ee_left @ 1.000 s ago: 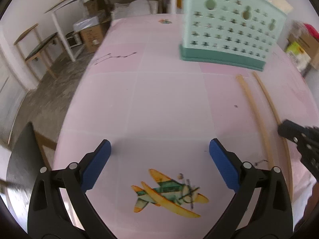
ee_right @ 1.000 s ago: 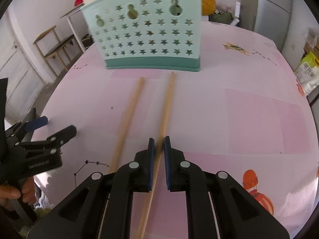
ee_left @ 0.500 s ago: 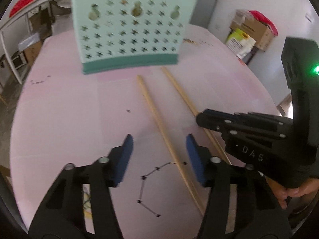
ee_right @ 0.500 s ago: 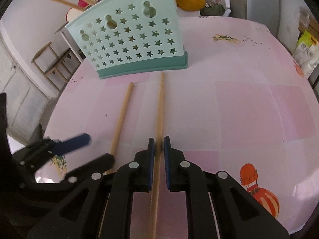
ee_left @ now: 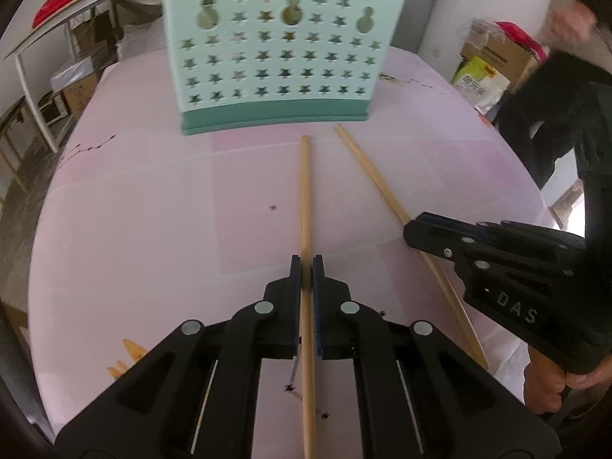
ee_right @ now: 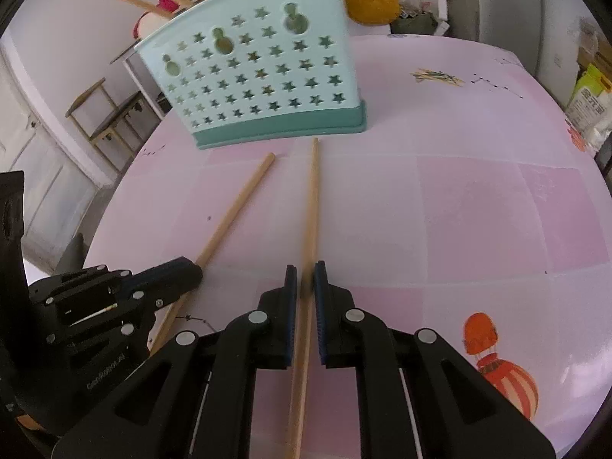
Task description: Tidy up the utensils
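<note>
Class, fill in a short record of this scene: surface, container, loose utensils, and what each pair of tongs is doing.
surface: pink patterned tablecloth
container: mint-green plastic utensil holder with star cut-outs, upright, wooden utensils sticking out of its top
loose utensils: two long wooden chopsticks, lying in front of the holder
left tongs: just closed, shut on the left wooden chopstick
right tongs: shut on the right wooden chopstick
</note>
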Demonstrator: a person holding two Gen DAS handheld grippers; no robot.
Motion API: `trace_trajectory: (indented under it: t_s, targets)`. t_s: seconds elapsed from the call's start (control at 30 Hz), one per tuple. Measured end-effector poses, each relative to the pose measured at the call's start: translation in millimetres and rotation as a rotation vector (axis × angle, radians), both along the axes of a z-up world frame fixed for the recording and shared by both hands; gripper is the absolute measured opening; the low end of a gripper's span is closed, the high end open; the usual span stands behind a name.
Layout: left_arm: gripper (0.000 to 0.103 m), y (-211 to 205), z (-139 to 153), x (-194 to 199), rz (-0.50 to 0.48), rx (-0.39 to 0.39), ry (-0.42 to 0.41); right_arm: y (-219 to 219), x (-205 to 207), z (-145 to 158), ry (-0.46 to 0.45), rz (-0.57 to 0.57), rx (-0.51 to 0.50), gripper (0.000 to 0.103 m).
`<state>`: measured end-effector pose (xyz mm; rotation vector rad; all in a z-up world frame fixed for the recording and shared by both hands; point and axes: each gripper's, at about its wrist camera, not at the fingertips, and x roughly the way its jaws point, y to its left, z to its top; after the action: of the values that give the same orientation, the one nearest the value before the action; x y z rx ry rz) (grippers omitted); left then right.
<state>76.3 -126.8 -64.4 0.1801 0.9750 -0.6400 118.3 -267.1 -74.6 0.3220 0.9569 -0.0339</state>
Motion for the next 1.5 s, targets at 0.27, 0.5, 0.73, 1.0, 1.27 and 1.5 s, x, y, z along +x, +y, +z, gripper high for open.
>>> trace_trajectory:
  t_s: [0.27, 0.5, 0.73, 1.0, 1.27, 1.5]
  targets:
    - [0.004, 41.9, 3.5, -1.5, 0.132, 0.026, 0.038, 45.1, -0.1, 3.6, 0.017, 0.121, -0.071, 0.01]
    - [0.004, 66.8, 4.2, -6.2, 0.204, 0.035, 0.042, 78.6, -0.3, 5.7, 0.034, 0.21, -0.097, 0.01]
    - [0.004, 64.3, 3.5, -9.7, 0.206, 0.04, 0.035, 86.0, 2.2, 6.1, 0.039, 0.224, -0.108, 0.01]
    - [0.004, 66.8, 4.0, -10.3, 0.213, 0.038, 0.036, 82.6, 4.9, 4.8, 0.039, 0.223, -0.104, 0.01]
    - [0.004, 81.0, 4.9, -8.4, 0.28, 0.025, 0.052, 82.4, 5.1, 4.8, 0.039, 0.223, -0.105, 0.01]
    - [0.004, 82.0, 4.5, -11.1, 0.288, 0.025, 0.063, 83.5, 5.0, 6.0, 0.04, 0.222, -0.112, 0.01]
